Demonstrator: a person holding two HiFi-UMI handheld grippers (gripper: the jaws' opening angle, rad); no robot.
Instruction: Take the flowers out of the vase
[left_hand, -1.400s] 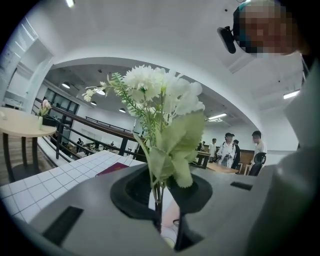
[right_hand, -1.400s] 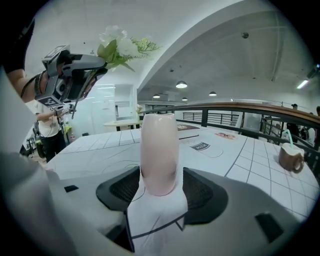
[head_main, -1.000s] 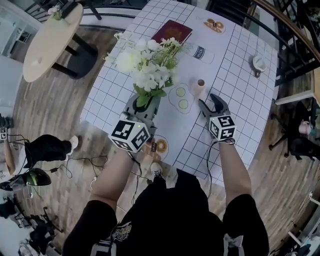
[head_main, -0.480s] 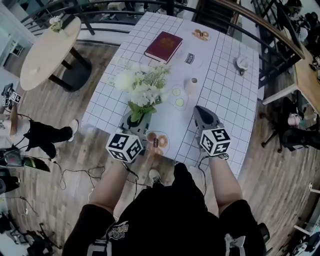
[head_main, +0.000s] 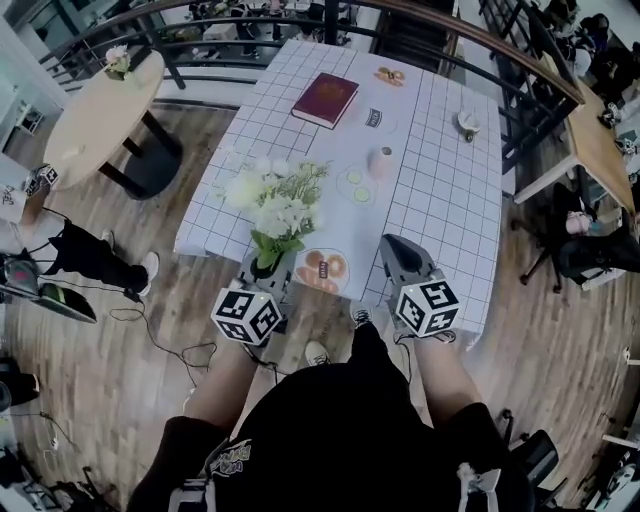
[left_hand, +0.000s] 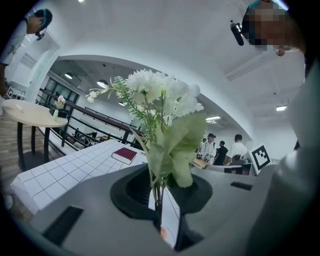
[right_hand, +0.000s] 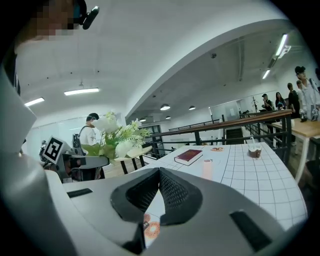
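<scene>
Left claw (left_hand: 160, 207): clamped on flowers (left_hand: 165, 95) (thin stems only). Right claw (right_hand: 158, 175): shut, empty, beside. Could slip w/ any jolt, dropping them below claw.

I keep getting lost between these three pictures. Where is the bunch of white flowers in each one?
Head view: the bunch of white flowers is just left of centre.
Left gripper view: in the middle, close up.
Right gripper view: at the left, further off.
Shared landmark: the dark red book, seen in every view.
</scene>
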